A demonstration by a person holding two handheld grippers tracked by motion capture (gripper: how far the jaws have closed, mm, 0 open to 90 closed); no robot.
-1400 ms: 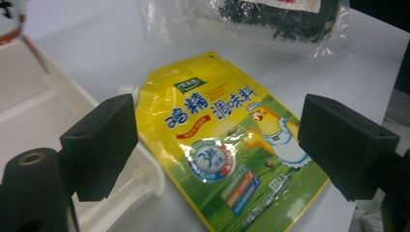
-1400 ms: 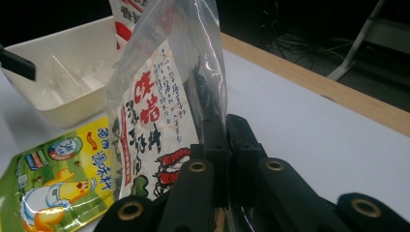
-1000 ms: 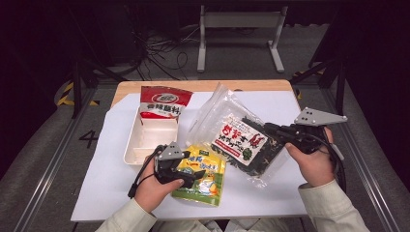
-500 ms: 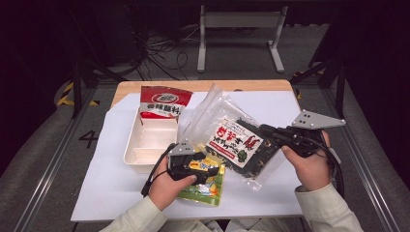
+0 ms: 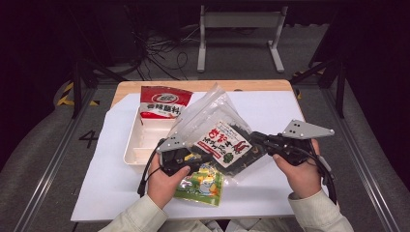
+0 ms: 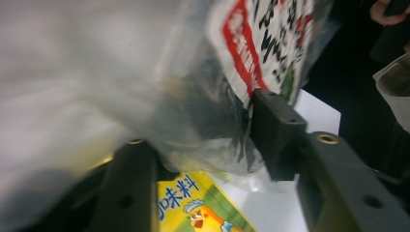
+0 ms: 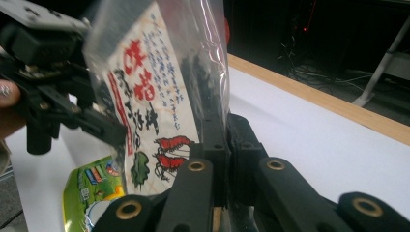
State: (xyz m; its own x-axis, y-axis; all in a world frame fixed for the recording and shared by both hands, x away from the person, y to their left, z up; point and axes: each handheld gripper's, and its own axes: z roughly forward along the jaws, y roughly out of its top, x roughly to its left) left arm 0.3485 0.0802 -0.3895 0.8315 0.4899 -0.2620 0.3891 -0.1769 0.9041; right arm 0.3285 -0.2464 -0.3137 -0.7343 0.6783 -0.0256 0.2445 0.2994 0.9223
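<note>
Yellow-green packet (image 5: 202, 182): nearest the person, flat on the white sheet (image 5: 270, 188) at about 6 o'clock on the table, partly under the left hand (image 5: 162, 181); its cartoon print shows in the left gripper view (image 6: 203, 212).

Left gripper (image 5: 205, 157): at 7 o'clock, aimed toward 3 o'clock. Its jaws have just been closing and stand partway in, with the lower edge of the clear seaweed bag (image 5: 227, 140) between them (in the left gripper view the right-hand pad meets the film; whether the other pad presses, I cannot tell).

Right gripper (image 5: 258, 139): at 4 o'clock, in the right hand (image 5: 302, 171), jaws clamped tight on the bag's right edge; the right gripper view shows both pads pinching the plastic (image 7: 212, 116).

Clear seaweed bag: held up off the sheet between the 2 grippers, centre table, tilted, its empty top pointing toward 12 o'clock, red-and-white label facing up.

White tray (image 5: 138, 145): at 9 o'clock, just beyond the left gripper.

Red packet (image 5: 164, 104): at 11 o'clock, leaning on the tray's far end.
</note>
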